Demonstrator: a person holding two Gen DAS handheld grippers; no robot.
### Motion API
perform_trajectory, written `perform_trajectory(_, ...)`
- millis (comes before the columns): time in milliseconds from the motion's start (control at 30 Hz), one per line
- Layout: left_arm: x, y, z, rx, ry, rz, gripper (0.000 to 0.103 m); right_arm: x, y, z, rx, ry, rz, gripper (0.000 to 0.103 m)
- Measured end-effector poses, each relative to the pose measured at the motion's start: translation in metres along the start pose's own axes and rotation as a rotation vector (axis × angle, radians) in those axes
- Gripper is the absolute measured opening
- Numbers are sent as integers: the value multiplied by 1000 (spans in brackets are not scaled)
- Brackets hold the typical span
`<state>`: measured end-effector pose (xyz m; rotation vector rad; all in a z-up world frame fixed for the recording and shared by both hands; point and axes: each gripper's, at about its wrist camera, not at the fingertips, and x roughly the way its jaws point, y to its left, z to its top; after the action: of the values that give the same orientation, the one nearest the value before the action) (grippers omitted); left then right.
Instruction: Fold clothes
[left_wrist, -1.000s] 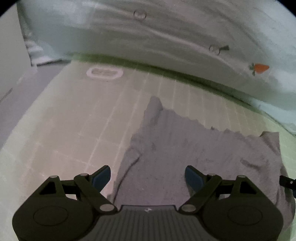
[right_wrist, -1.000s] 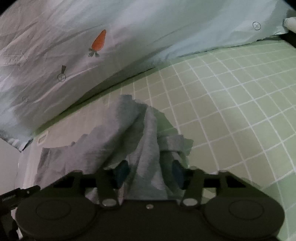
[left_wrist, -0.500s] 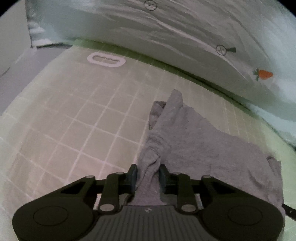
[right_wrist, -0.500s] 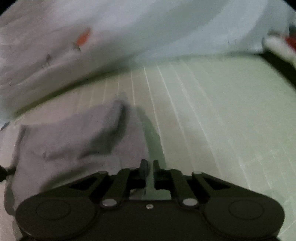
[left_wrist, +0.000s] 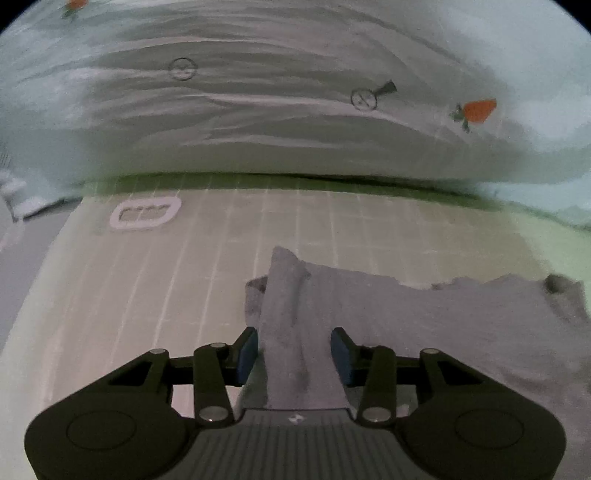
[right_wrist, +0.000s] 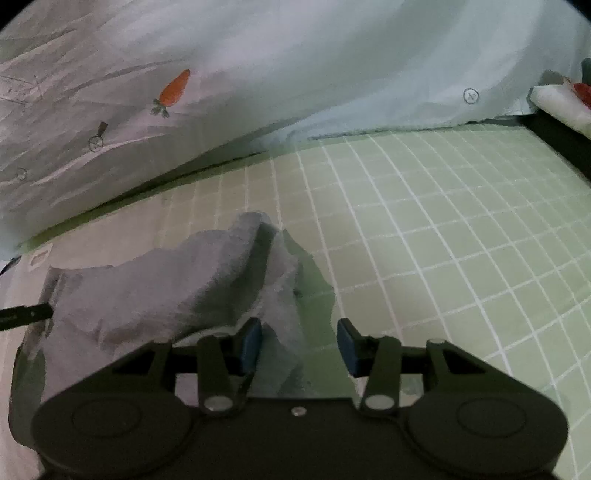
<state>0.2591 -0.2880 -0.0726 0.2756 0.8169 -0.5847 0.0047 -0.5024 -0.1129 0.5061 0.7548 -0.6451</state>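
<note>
Lying between the blue pads of the left gripper is a raised ridge of the grey garment, which runs from the gripper's body forward and ends in a peaked fold just ahead of the fingertips. The jaws have just been opening: the cloth sits right beside the left pad and close to the right one, with a sliver of gap on at least the right side, so the pads read as released rather than pinching. To the right of this gripper the rest of the garment spreads flat and crumpled, its far edge ragged. In the right wrist view the right gripper is likewise parted, its jaws having just been opening; a bunched corner of the grey garment lies against the left pad and partly fills the gap, while the right pad stands clear over the bare sheet. The bulk of the cloth lies left of this gripper, heaped into a hump just ahead of its fingertips, and a thin black tip of the other tool shows at the far left edge of the garment. Under both tools is the pale green sheet with a white grid, open to the right of the right gripper. Further ahead of the left gripper, off to its left, is a white oval label on the sheet. Beyond that rises the light duvet, wrinkled and printed with an orange carrot and small circle marks.
</note>
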Motion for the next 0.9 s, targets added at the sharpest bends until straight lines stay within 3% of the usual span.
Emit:
perform_trajectory(100, 14, -2, 6, 32, 26, -23, 42, 4, -3, -3, 19, 14, -3, 47)
perform_trajectory(133, 17, -2, 6, 37, 30, -30, 35, 6, -3, -3, 23, 17, -4, 47)
perform_trajectory(167, 19, -2, 7, 38, 31, -39, 13, 7, -4, -3, 26, 20, -6, 47)
perform_trajectory(233, 17, 1, 10, 13, 21, -32, 6, 9, -4, -2, 28, 21, -9, 47)
perform_trajectory(267, 11, 8, 12, -43, 8, -54, 5, 9, -4, -1, 27, 21, -10, 47)
perform_trajectory(400, -18, 81, 11, -548, -88, -193, 3, 10, -5, 1, 27, 20, -8, 47)
perform_trajectory(467, -11, 104, 4, -628, -79, -140, 3, 12, -6, 1, 36, 19, 10, 48)
perform_trajectory(500, -8, 109, 0, -604, -65, -52, 3, 13, -7, 2, 43, 20, 20, 49)
perform_trajectory(533, -7, 111, -1, -576, -48, 4, 5, 14, -7, 3, 50, 22, 28, 51)
perform_trajectory(567, -7, 115, -5, -583, -30, -24, 19, 14, -7, 5, 62, 21, 40, 58)
perform_trajectory(600, -8, 119, -8, -590, -12, -53, 41, 14, -8, 6, 75, 18, 53, 62)
perform_trajectory(633, -8, 123, -12, -597, 5, -84, 55, 14, -10, 7, 96, 16, 71, 72)
perform_trajectory(667, -9, 123, -18, -617, 23, -145, 75, 16, -12, 8, 124, 18, 97, 80)
perform_trajectory(767, -10, 113, -31, -582, 64, -262, 81, 27, -19, 9, 213, 64, 192, 87)
perform_trajectory(900, -3, 83, -44, -484, 148, -288, 86, 43, -16, 7, 260, 134, 253, 90)
